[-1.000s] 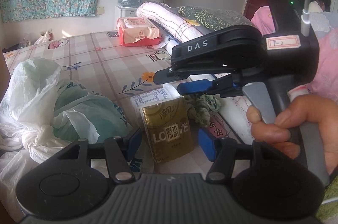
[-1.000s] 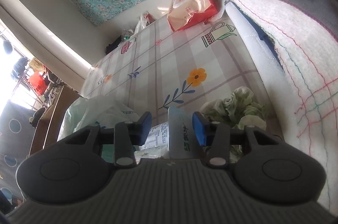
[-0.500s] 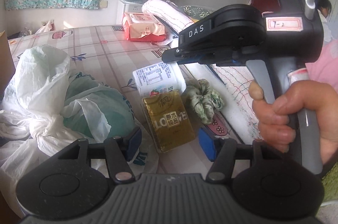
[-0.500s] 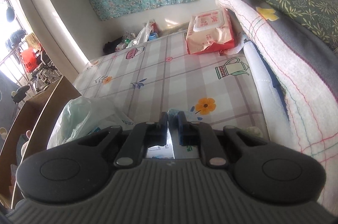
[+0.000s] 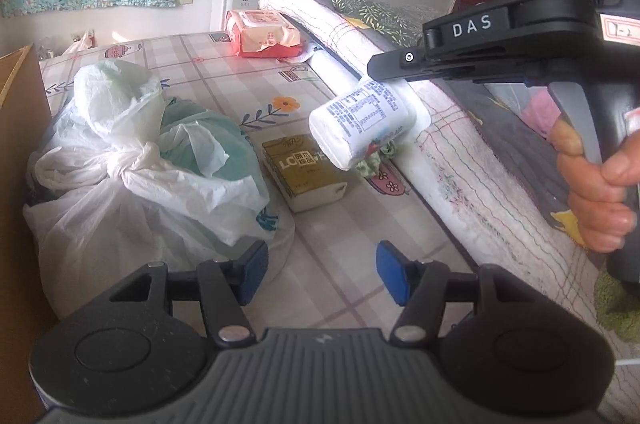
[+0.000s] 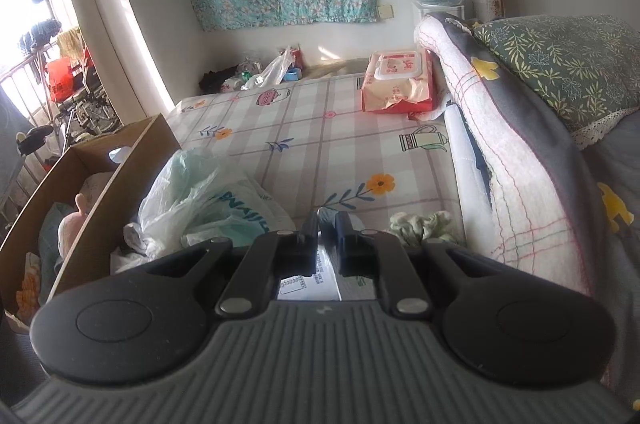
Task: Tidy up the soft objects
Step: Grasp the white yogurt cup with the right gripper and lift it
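A white tissue pack (image 5: 362,122) with blue print hangs in the air, pinched at its top edge by my right gripper (image 5: 374,72). In the right wrist view that gripper (image 6: 327,229) is shut on the pack (image 6: 325,274), which shows only as a sliver between the jaws. Below it a gold tissue pack (image 5: 304,170) lies on the checked bed sheet (image 5: 224,84), with a crumpled green cloth (image 6: 424,224) beside it. My left gripper (image 5: 318,274) is open over bare sheet, nothing between its blue pads.
Knotted white and green plastic bags (image 5: 132,160) lie left of the packs. A cardboard box (image 6: 92,184) holding soft things stands at the bed's left edge. A red wipes pack (image 6: 398,86) sits far back. A rolled quilt (image 5: 432,144) and pillow (image 6: 560,72) line the right side.
My right gripper shut on the white tissue pack and lifted it off the bed, levelling its roll. The left gripper drew back, so the gold pack lies farther from its pads.
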Tool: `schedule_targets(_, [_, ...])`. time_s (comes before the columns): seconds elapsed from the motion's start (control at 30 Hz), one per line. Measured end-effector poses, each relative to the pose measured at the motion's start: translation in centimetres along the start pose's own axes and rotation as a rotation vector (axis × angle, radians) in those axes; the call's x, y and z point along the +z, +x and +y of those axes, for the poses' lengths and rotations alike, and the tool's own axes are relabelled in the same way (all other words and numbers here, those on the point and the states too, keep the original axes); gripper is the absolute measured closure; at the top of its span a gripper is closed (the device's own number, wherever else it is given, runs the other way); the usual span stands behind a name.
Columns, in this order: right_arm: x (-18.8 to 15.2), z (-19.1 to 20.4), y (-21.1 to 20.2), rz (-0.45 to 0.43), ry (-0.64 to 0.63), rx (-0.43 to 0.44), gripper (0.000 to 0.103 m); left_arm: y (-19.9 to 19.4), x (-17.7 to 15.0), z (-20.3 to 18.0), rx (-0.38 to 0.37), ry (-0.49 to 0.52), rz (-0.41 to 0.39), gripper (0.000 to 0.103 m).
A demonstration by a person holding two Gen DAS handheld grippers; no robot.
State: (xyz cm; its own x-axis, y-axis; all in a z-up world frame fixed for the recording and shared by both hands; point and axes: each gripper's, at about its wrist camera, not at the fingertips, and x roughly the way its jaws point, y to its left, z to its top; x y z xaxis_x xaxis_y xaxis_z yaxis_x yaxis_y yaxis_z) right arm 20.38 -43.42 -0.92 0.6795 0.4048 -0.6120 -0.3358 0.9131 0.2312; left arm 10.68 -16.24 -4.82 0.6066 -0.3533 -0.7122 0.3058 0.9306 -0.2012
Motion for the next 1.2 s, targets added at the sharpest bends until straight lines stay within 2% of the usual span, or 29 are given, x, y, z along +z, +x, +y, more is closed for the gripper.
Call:
schedule_targets(0.13, [-3.2, 1.1, 1.0, 0.092, -0.087, -0.05, 0.096, -0.8, -1.9, 0.6, 0.0, -0.009, 0.047, 0.043])
schedule_targets(0.2, [-4.7, 2.6, 1.8, 0.116, -0.204, -0.094, 0.096, -1.2, -2.7, 0.9, 0.007, -0.013, 0.06, 0.043])
schedule_targets(0.3, [-6.2, 5.4, 2.0, 0.083, -0.421, -0.168, 0.097, -1.4, -3.3, 1.1, 0.003, -0.01, 0.073, 0.043])
schedule_targets(0.4, [-6.6, 7.2, 1.8, 0.085, -0.496, -0.147, 0.096, -1.4, -3.9, 1.1, 0.006, -0.011, 0.075, 0.043])
schedule_targets(0.5, [-6.4, 8.2, 1.6, 0.098, -0.493, -0.105, 0.093, -1.4, -4.1, 1.0, 0.001, -0.009, 0.061, 0.043])
schedule_targets(0.7, [-5.8, 7.0, 1.5, 0.122, -0.32, 0.049, 0.088, -0.9, -3.5, -0.6, 0.013, 0.074, -0.018, 0.042])
schedule_targets(0.8, [-4.7, 4.6, 0.7, 0.083, -0.16, 0.113, 0.084, -0.3, -3.1, -1.4, 0.012, 0.108, -0.04, 0.04])
schedule_targets(0.87, [-3.9, 1.9, 0.4, 0.052, -0.015, 0.132, 0.079, 0.3, -2.8, -2.0, 0.01, 0.123, -0.047, 0.039])
schedule_targets(0.93, [-3.5, -1.0, 0.9, 0.053, 0.124, 0.151, 0.079, 0.8, -2.6, -2.3, 0.006, 0.126, -0.045, 0.039])
schedule_targets(1.07, [-4.3, -4.7, 3.4, 0.121, 0.328, 0.267, 0.077, 1.7, -2.2, -2.2, 0.012, 0.109, -0.037, 0.039])
schedule_targets(1.2, [-5.8, -5.0, 5.9, 0.202, 0.382, 0.341, 0.077, 2.3, -1.7, -1.7, 0.028, 0.1, -0.032, 0.039])
